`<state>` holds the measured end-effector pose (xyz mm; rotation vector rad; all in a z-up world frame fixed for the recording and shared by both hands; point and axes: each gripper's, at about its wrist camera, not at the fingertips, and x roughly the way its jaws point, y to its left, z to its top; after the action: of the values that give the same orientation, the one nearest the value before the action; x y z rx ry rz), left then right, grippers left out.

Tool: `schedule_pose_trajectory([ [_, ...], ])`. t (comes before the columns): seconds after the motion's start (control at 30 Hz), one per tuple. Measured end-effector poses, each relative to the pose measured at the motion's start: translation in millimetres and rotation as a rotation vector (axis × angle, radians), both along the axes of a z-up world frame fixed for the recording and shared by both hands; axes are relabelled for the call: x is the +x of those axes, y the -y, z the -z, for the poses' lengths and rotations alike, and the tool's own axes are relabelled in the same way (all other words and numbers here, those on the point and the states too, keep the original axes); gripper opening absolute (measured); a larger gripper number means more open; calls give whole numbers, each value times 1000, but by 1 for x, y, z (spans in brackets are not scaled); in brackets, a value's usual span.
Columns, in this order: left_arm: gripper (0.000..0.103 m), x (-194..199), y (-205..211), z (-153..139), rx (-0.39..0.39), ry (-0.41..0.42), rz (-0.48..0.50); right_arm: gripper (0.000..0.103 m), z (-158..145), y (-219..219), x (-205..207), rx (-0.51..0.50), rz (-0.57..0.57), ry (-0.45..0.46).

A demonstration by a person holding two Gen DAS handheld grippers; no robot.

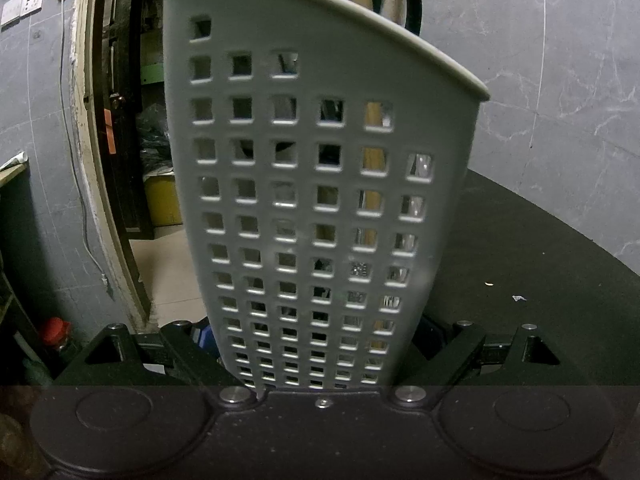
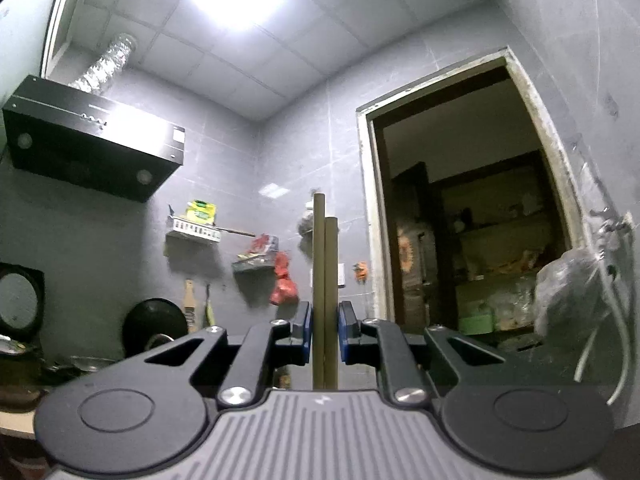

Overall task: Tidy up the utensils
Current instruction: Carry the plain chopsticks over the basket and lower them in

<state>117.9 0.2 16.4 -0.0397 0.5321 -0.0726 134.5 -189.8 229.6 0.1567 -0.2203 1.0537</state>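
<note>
A grey perforated utensil holder (image 1: 320, 200) stands on the dark counter (image 1: 540, 280), clamped between the fingers of the left gripper (image 1: 320, 344), with utensils showing through its holes. The right gripper (image 2: 324, 330) pinches two upright chopsticks (image 2: 325, 280) between its blue-padded fingers (image 2: 305, 328), raised toward the tiled wall.

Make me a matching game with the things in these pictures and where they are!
Things:
1. grey plastic holder with square holes
2. pair of brown wooden chopsticks
3. black range hood
4. black table

Places:
A. high on the wall
B. under the holder
C. between the left gripper's fingers
D. pinched in the right gripper

Pairs: 1-C, 2-D, 3-A, 4-B
</note>
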Motion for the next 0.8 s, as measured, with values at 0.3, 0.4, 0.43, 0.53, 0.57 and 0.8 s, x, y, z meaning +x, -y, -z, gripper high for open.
schedule_pose_trajectory([
  [0.3,90,-1,-2,0,-1,0,0,15,20,-8,15,-41,27,-59],
  [0.4,90,-1,-2,0,-2,0,0,15,26,-8,18,-48,33,-76],
  [0.43,90,0,-2,0,-1,0,0,15,29,-8,19,-50,33,-81],
  [0.53,90,-1,-2,0,-2,0,0,15,34,-8,21,-58,36,-96],
  [0.57,90,0,-2,0,-3,1,0,15,36,-9,21,-58,36,-101],
  [0.8,90,0,-2,0,-2,0,-1,16,47,-10,24,-71,38,-136],
])
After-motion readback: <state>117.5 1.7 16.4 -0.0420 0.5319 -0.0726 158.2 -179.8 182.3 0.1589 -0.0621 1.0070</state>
